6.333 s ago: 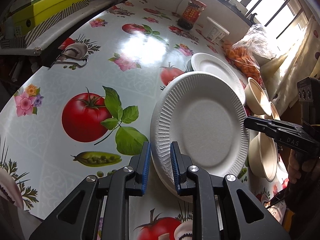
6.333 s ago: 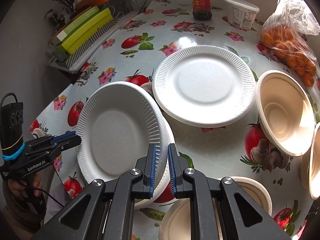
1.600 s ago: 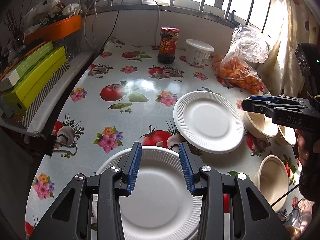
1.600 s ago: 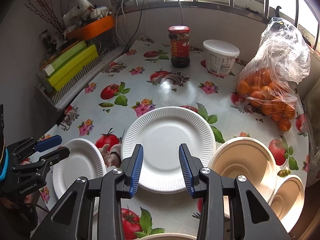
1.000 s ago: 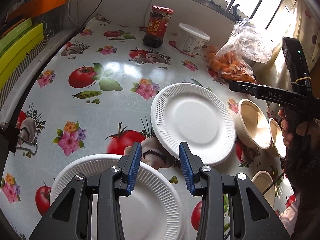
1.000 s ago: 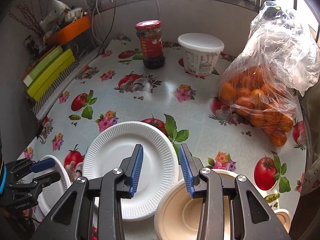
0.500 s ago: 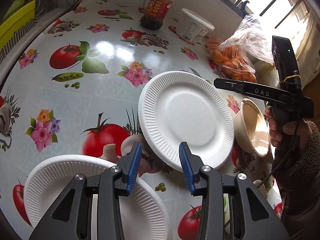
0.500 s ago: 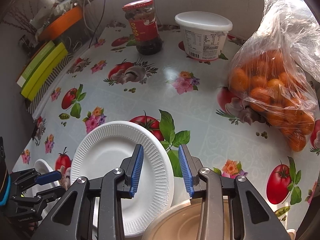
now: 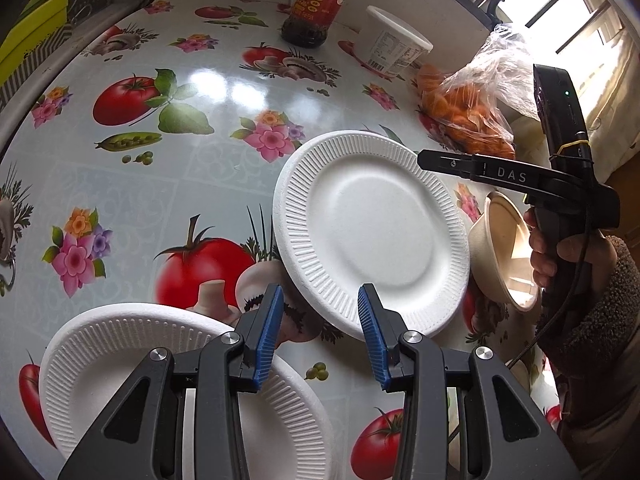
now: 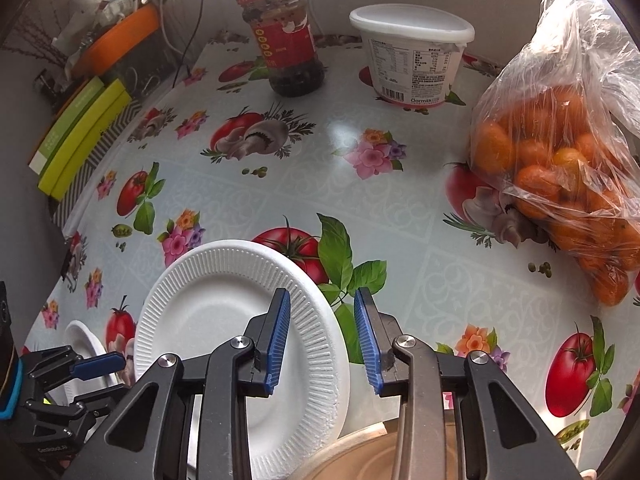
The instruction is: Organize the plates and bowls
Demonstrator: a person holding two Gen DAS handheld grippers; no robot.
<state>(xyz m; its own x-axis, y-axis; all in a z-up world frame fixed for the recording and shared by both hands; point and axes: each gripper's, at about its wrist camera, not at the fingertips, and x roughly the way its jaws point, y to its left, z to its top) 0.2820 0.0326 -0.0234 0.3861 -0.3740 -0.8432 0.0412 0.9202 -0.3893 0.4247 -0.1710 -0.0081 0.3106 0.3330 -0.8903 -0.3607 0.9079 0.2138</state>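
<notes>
On the tablecloth your plate stack awaits one loose plate and the bowls, both grippers part-open, holding nothing.

One white ribbed foam plate sits flat mid-table, another plate nearer, and a tan bowl touches the first one's right edge.

"DAS" stands in pale letters on the black arm of the right claw. The white tub carries a printed label with the word "Oarmilk" beside a barcode; its finer print is too small to read. The red jar label is unreadable
</notes>
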